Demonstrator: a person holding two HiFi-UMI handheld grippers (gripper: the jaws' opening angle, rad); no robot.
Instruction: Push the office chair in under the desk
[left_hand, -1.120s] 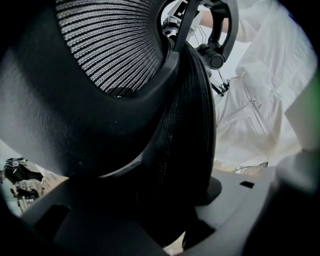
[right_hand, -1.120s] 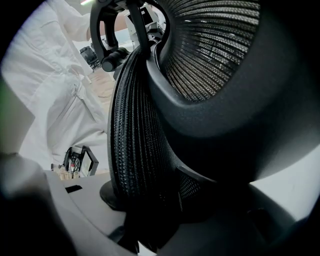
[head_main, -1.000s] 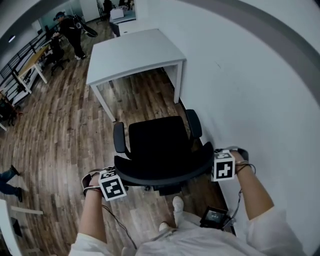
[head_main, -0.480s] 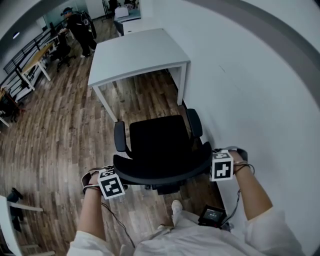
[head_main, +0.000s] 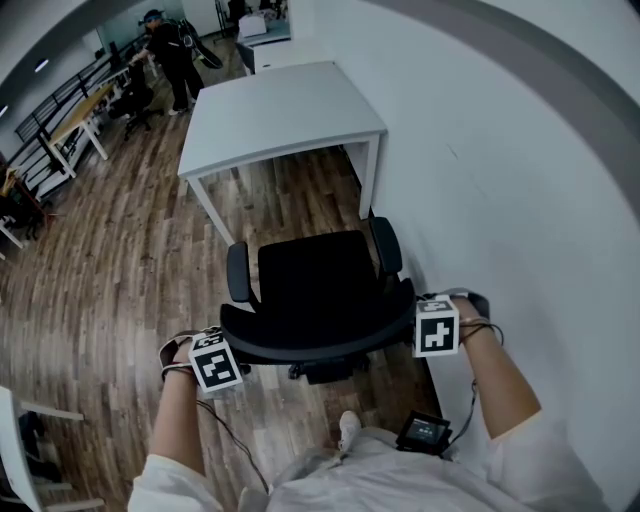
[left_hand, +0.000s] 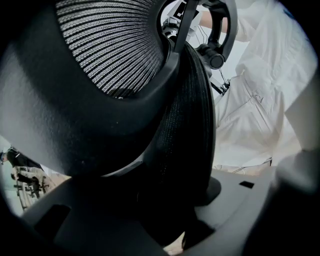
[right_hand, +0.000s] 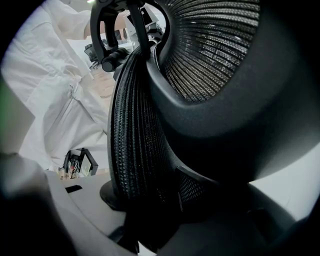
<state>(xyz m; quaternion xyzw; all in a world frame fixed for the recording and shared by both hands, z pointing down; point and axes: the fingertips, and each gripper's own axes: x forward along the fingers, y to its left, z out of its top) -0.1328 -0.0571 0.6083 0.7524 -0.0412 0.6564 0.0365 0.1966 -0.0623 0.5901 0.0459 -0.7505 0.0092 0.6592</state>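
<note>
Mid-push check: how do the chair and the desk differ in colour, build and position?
Colour: the chair is black, the desk white. Build: the chair has armrests; the desk is a flat top on thin legs. State: the left gripper and right gripper clamp the chair's back; the desk is untouched. Place: the chair stands on the floor short of the desk, not under it. Both stand beside the wall.
</note>
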